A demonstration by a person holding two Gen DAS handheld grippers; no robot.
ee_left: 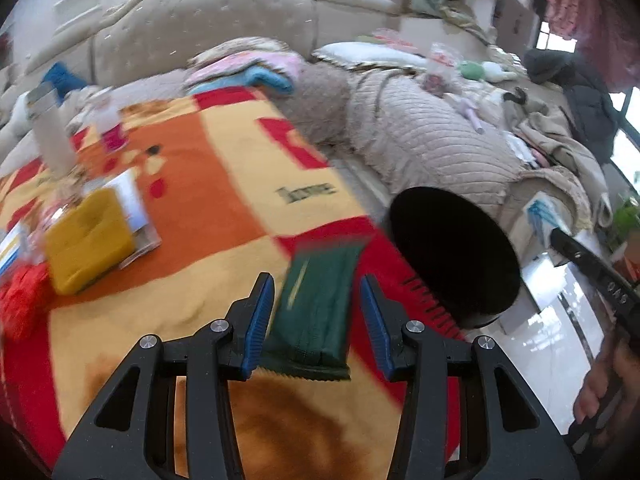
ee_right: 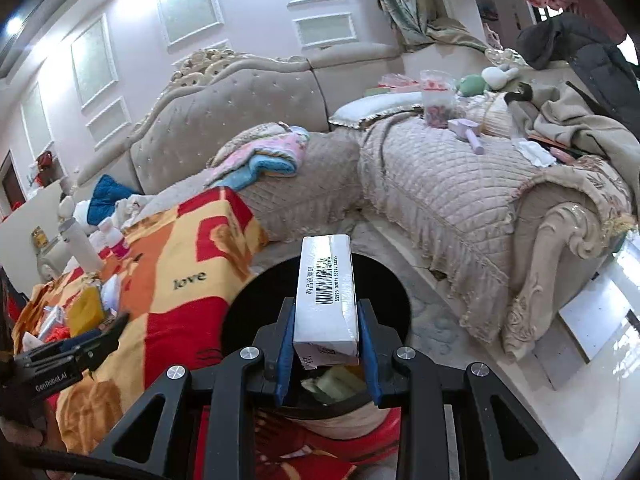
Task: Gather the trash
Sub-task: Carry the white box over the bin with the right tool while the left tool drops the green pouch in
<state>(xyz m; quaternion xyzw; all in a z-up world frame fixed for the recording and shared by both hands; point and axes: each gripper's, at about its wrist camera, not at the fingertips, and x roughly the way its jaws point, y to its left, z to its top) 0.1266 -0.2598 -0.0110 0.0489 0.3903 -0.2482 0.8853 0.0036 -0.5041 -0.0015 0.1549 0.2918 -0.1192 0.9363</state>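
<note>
A green packet (ee_left: 316, 312) lies on the red, orange and yellow blanket (ee_left: 192, 184), between the open fingers of my left gripper (ee_left: 318, 304), which do not touch it. The black bin (ee_left: 452, 256) stands just right of the blanket's edge. In the right wrist view my right gripper (ee_right: 326, 340) is shut on a white carton with a barcode (ee_right: 326, 292) and holds it over the bin's mouth (ee_right: 260, 304). Pale trash lies inside the bin (ee_right: 336, 384).
A yellow sponge-like block (ee_left: 88, 240), papers, a white bottle (ee_left: 50, 132) and a red fluffy item (ee_left: 20, 304) sit on the blanket's left. A beige sofa (ee_right: 440, 184) with clothes and toys runs behind. Glossy floor (ee_left: 560, 320) lies right of the bin.
</note>
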